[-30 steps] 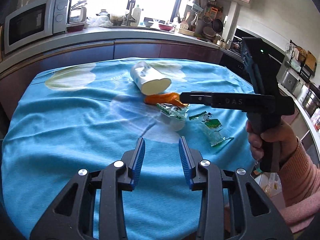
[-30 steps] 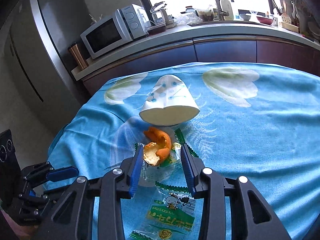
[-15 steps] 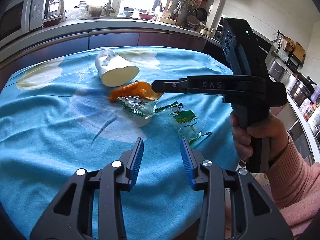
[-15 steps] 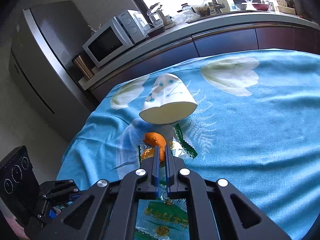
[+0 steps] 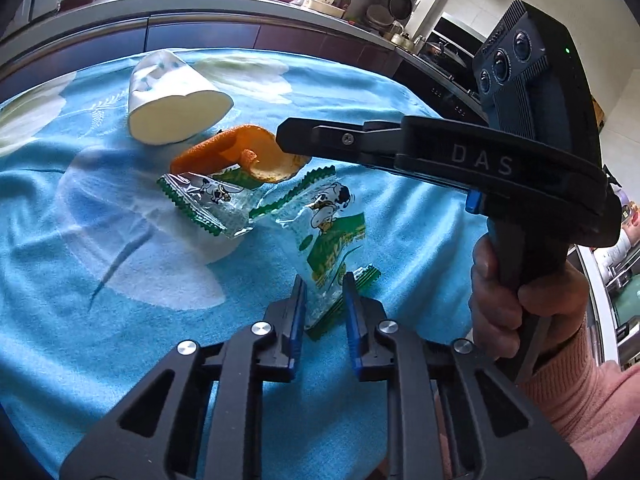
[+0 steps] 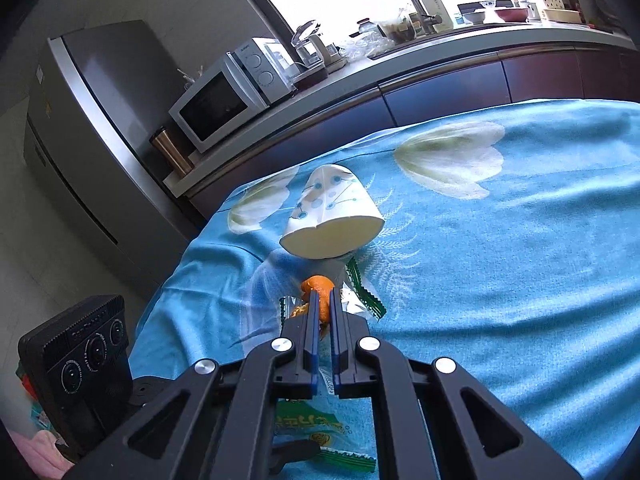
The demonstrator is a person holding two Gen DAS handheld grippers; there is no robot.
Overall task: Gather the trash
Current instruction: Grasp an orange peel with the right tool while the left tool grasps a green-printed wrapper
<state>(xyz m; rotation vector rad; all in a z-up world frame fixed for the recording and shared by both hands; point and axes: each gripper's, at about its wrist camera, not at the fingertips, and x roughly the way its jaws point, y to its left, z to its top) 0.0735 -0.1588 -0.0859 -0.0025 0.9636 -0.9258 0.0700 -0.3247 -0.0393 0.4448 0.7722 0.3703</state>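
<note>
My right fingers [image 6: 325, 312] pinch the peel [image 5: 240, 152]; my left fingers [image 5: 325, 300] are closing around the wrapper [image 5: 332, 240] near it. Next I lift both.

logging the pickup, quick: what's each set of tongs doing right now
Left tongs: closing around the clear green-printed plastic wrapper, not yet gripping.
Right tongs: shut on the curled orange peel.

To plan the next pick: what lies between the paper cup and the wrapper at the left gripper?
In the left wrist view, between the cup and that wrapper lie the orange peel and a second wrapper.
</note>
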